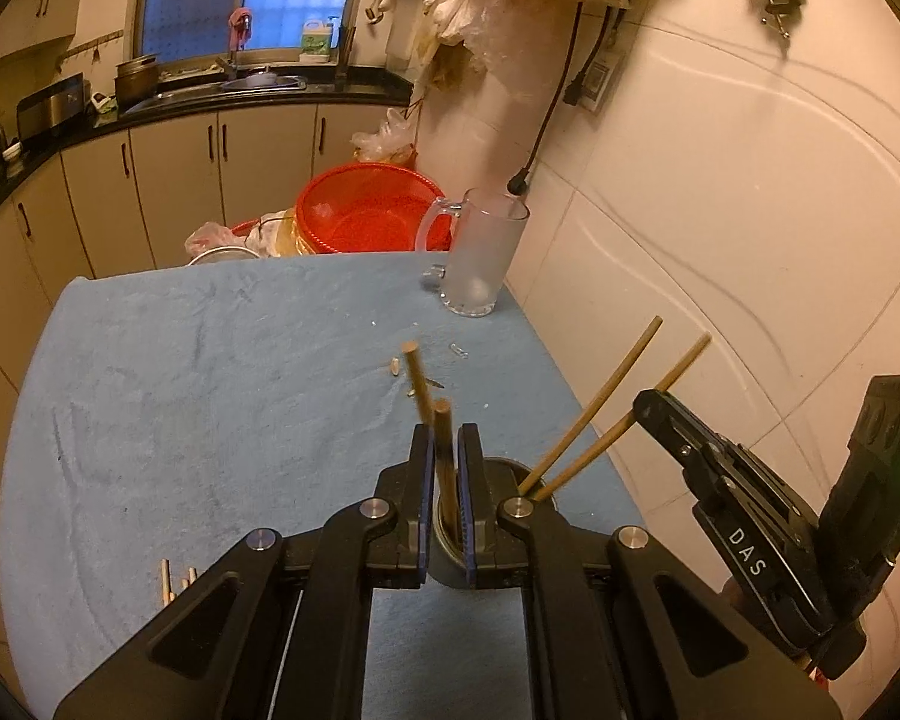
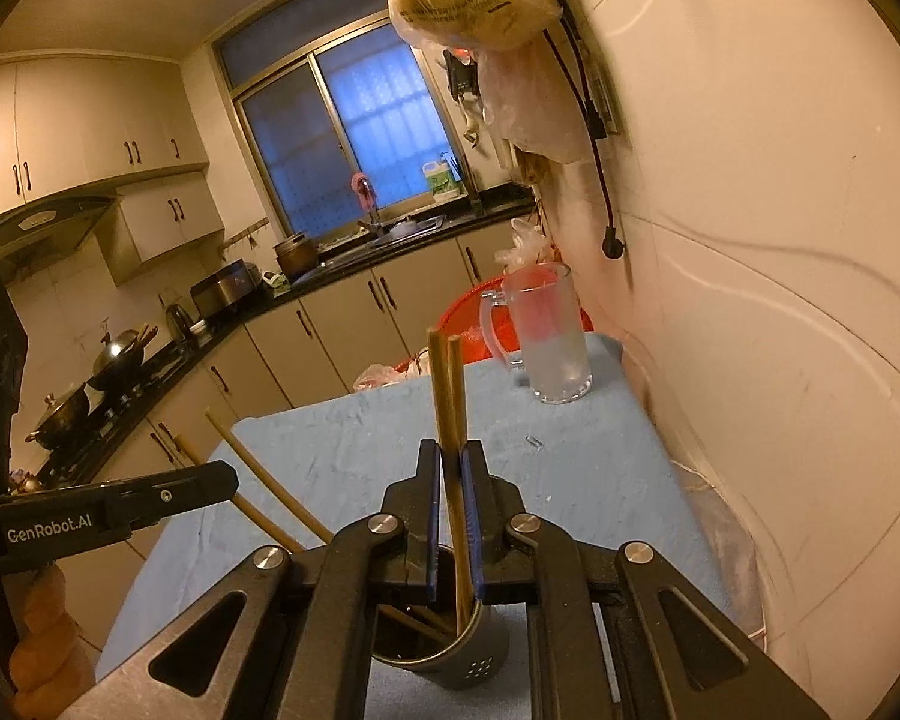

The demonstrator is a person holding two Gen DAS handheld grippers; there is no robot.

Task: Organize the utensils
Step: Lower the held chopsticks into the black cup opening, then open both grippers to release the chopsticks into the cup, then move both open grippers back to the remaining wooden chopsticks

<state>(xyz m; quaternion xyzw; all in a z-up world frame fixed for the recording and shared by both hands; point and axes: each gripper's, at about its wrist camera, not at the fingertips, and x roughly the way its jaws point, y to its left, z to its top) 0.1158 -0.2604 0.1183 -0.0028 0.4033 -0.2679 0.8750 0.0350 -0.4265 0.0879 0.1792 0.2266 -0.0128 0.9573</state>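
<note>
Both pairs of chopsticks are already being dipped into the dark holder point(image 2: 444, 654), which sits on the blue cloth point(image 1: 210, 396) near the table's wall-side edge. The left gripper point(image 1: 447, 462) is clamped nearly all the way down on its pair point(image 1: 435, 420), and the right gripper point(image 2: 455, 474) is squeezed just as tight on the other pair point(image 2: 450, 396), lower ends inside the holder's mouth.

What could go wrong: four sticks are being fed into one narrow opening from two angles, so the pairs can easily be crossed or jammed against each other. The holder looks light, and it could be tipped or shoved toward the table edge if a stick gets levered against the rim. If the grips are let go too high, sticks could bounce back out. The glass mug point(image 1: 480, 258) is well apart, so it's probably safe. A few more chopsticks point(image 1: 177, 582) are left lying on the cloth.
</note>
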